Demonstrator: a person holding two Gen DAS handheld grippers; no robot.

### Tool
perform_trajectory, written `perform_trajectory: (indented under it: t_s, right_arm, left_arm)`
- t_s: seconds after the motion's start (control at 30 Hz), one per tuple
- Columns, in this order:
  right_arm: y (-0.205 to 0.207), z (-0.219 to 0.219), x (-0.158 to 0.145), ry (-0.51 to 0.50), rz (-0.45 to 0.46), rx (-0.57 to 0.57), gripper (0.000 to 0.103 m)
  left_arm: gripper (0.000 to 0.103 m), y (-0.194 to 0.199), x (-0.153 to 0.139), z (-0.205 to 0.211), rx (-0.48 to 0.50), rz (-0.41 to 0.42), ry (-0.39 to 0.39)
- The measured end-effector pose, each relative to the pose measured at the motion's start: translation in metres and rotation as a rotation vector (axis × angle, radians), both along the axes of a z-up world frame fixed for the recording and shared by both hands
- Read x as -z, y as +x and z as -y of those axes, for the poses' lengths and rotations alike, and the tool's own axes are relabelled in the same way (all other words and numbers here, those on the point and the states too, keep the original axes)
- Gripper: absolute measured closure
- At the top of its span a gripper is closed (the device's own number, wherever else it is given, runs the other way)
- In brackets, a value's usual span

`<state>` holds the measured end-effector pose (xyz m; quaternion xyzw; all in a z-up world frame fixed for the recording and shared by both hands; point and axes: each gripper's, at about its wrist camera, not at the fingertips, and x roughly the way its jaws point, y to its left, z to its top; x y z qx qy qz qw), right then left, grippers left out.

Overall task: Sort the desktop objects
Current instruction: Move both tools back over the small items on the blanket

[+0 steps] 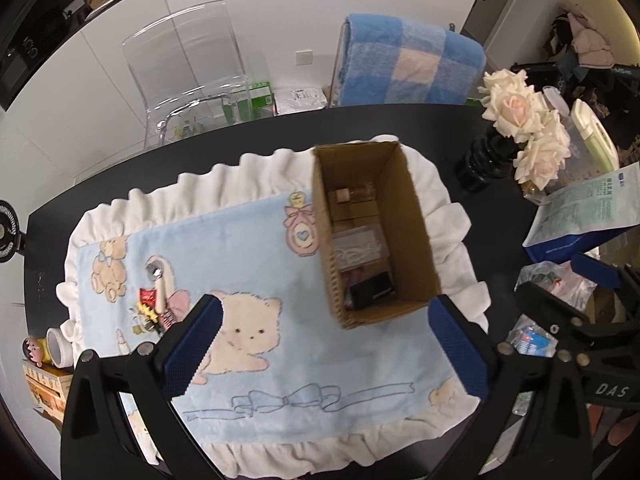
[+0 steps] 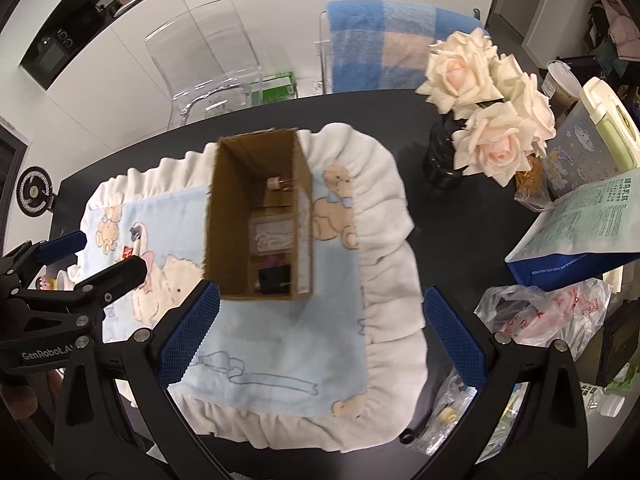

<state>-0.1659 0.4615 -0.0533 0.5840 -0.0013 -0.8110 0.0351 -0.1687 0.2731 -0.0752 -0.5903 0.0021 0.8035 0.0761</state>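
Observation:
An open cardboard box (image 1: 404, 216) (image 2: 224, 216) stands on a blue cartoon blanket (image 1: 256, 264) (image 2: 280, 332) with white frills. Inside it lie a clear packet (image 1: 356, 250) (image 2: 270, 236), a black item (image 1: 372, 290) (image 2: 274, 278) and a small bottle (image 1: 354, 194). Left of the box, on the blanket, rest a spoon (image 1: 160, 284) (image 2: 136, 240) and a small red-and-yellow clutter (image 1: 150, 308). My left gripper (image 1: 324, 352) hovers open above the blanket, nothing between its fingers. My right gripper (image 2: 320, 336) is open just in front of the box, also empty.
A black vase of cream roses (image 1: 516, 124) (image 2: 488, 120) stands right of the blanket. A blue-white pouch (image 1: 584, 216) (image 2: 576, 232) and plastic bags (image 2: 540, 312) crowd the right side. A clear chair (image 1: 188, 68) and a checked blanket (image 1: 408, 64) are beyond the black table (image 1: 248, 136).

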Motion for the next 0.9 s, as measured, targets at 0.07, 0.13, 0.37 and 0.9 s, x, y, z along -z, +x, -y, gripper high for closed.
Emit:
perform_trajectory:
  t_s: [0.07,0.13,0.37,0.9]
  right_arm:
    - [0.006,0.013,-0.001,0.001,-0.003,-0.011,0.0]
    - [0.012,0.028,-0.002,0.003,-0.004,-0.023,0.0]
    - [0.034,0.096,-0.002,0.002,-0.004,-0.07,0.0]
    - [0.089,0.264,0.008,0.016,-0.003,-0.132,0.0]
  left_arm:
    - [0.0,0.009,-0.003,0.016,-0.017,-0.006,-0.007]
    - [0.0,0.017,-0.005,0.033,-0.032,-0.009,-0.007]
    - [0.0,0.049,-0.009,0.108,-0.098,-0.003,0.006]
    - [0.001,0.104,-0.002,0.28,-0.157,0.02,0.05]
